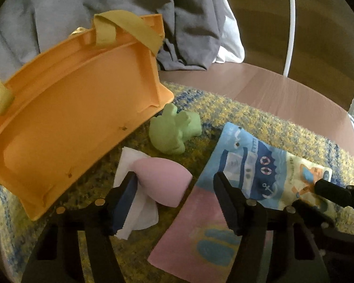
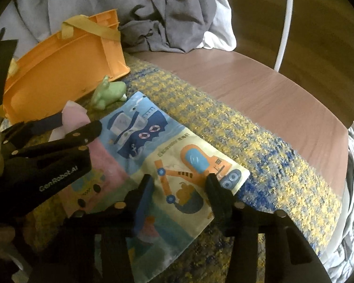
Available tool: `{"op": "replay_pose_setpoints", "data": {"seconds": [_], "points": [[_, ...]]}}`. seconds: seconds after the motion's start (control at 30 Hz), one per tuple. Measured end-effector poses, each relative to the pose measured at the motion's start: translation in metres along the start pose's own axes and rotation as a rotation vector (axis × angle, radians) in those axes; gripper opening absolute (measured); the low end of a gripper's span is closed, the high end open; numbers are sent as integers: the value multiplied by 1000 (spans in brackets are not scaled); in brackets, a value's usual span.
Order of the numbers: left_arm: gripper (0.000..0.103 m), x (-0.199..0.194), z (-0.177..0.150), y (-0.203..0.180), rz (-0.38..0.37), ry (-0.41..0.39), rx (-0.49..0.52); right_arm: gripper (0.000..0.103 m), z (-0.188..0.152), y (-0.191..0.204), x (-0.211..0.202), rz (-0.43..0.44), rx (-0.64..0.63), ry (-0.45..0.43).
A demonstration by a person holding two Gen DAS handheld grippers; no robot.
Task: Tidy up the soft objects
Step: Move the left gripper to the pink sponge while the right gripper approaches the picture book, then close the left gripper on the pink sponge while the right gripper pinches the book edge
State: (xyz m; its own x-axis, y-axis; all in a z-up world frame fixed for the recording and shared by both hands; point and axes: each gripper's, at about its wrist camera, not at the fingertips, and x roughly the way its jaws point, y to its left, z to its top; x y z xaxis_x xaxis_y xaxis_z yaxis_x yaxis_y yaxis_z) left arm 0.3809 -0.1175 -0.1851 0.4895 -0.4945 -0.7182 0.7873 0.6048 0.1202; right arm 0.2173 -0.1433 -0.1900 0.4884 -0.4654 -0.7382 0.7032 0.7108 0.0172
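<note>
While the cloth book [image 2: 167,155] lay near the rug's [image 2: 259,141] right edge, right gripper [image 2: 179,188] straddled it half-open; left gripper [image 1: 174,188] half-open around the sponge [image 1: 162,184]; bin [image 1: 66,118] tipped, empty.

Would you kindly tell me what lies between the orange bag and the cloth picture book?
The green frog toy sits between the orange bag and the cloth picture book on the rug, clearest in the right wrist view.

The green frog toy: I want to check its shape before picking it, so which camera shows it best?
The left wrist view: the green frog toy sits large and unobstructed beside the orange bag. In the right wrist view the toy is smaller and farther off, seen side-on at the bag's edge.
</note>
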Motion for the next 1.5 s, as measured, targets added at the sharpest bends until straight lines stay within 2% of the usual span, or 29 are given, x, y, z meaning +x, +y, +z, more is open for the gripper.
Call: {"op": "replay_pose_setpoints", "data": {"seconds": [0.17,0.33,0.73,1.0,1.13,1.2,1.23,1.27,1.33,1.5], "points": [[47,-1,1,1,13,-10,10,18,3,-1,2,11,-10,-6],[42,-1,2,0,21,-20,19,6,5,-2,3,34,-13,-9],[40,-29,2,-4,-1,-100,22,3,3,-7,-18,37,4,-62],[40,-54,6,-3,11,-135,-6,3,11,-10,-50,34,-17,-164],[40,-62,5,-3,19,-135,-29,3,12,-14,-51,32,-9,-151],[40,-65,3,-7,18,-138,-29,5,9,-18,-51,32,-1,-138],[40,-67,0,-9,18,-139,-25,12,7,-19,-52,32,2,-128],[40,-67,-1,-10,16,-138,-23,29,5,-21,-52,38,6,-120],[40,-69,-5,-14,8,-131,-15,47,-3,-25,-52,42,19,-99],[40,-70,-13,-22,-23,-112,-11,47,-18,-32,-52,69,52,-62]]}}
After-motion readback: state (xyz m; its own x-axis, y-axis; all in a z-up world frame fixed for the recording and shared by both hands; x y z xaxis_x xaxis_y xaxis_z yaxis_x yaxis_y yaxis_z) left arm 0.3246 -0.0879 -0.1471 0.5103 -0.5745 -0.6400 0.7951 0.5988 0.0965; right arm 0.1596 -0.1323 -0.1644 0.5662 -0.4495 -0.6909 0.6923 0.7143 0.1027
